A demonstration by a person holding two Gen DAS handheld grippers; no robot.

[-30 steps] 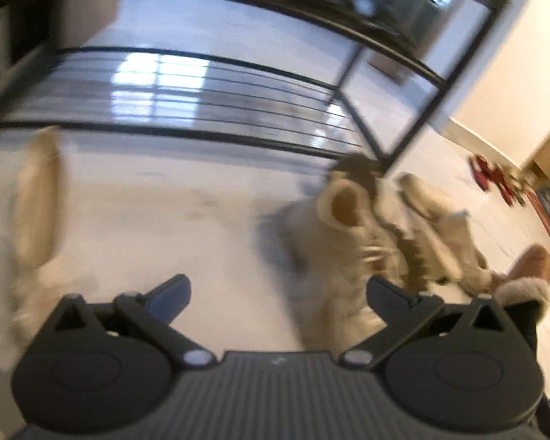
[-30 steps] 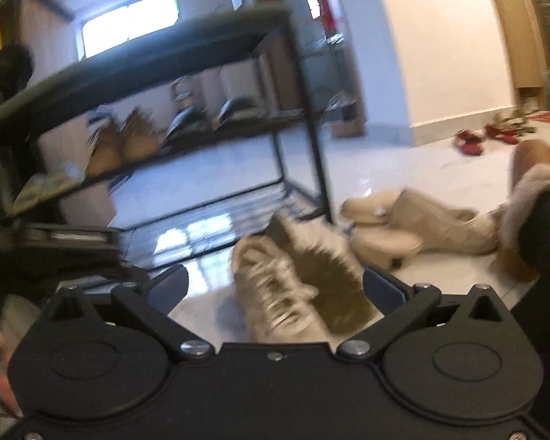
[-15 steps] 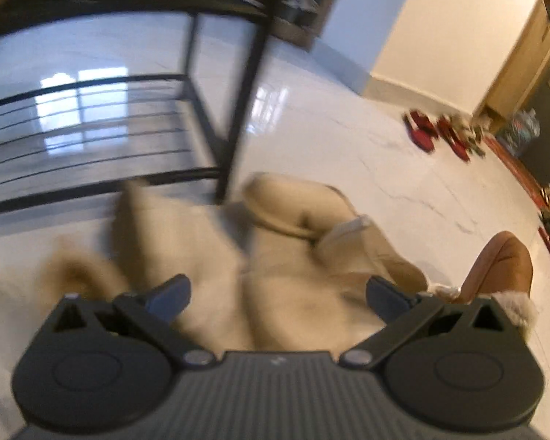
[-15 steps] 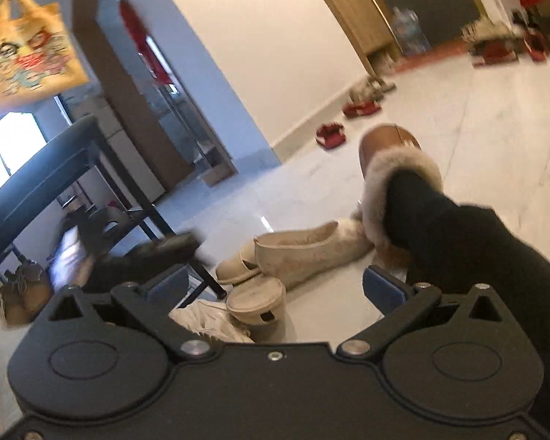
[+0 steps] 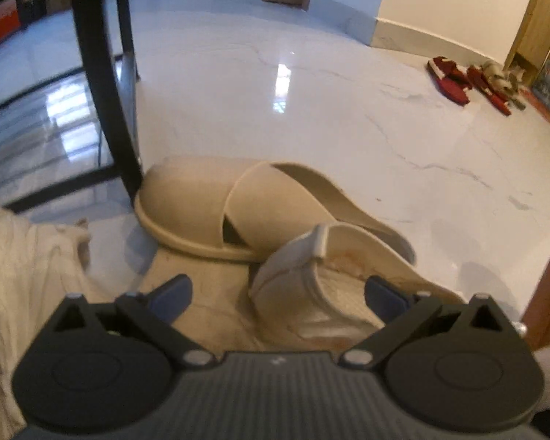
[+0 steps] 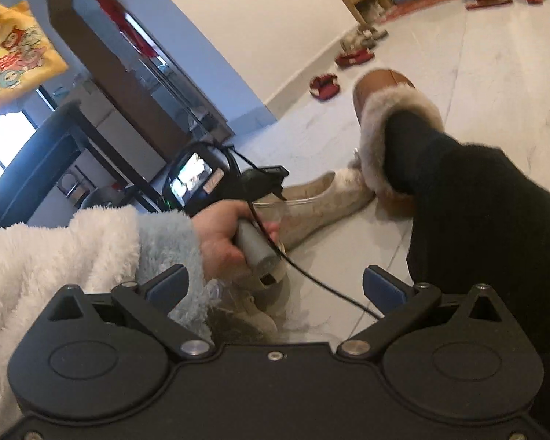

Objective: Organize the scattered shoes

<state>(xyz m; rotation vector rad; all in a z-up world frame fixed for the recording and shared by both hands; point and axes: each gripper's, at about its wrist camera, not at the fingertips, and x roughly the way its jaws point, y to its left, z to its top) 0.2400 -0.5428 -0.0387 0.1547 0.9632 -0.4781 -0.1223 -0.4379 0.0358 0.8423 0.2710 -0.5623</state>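
beige rubber slides [image 5: 238, 205] lie overlapped beside rack leg [image 5: 102, 84]; both grippers' jaws apart, holding nothing.

White fluffy sleeve [image 6: 55, 253], pale-blue cuff [image 6: 168, 242], black legging [image 6: 495, 212], blue-tipped black fingers [image 6: 167, 283].

Left view has swung right and closed in since 1.0 s ago: rack shelves now mostly out of frame, only the rack leg [image 5: 102, 84] at left. Sneakers gone from this view; the beige slide [image 5: 216, 205] and white slipper [image 5: 322, 278] fill the centre, sharp where they were blurred 0.5 s ago. Slipper now lies between the spread left fingers [image 5: 170, 293]. Right view has tilted; the left hand [image 6: 227, 242] on its handle has entered frame.
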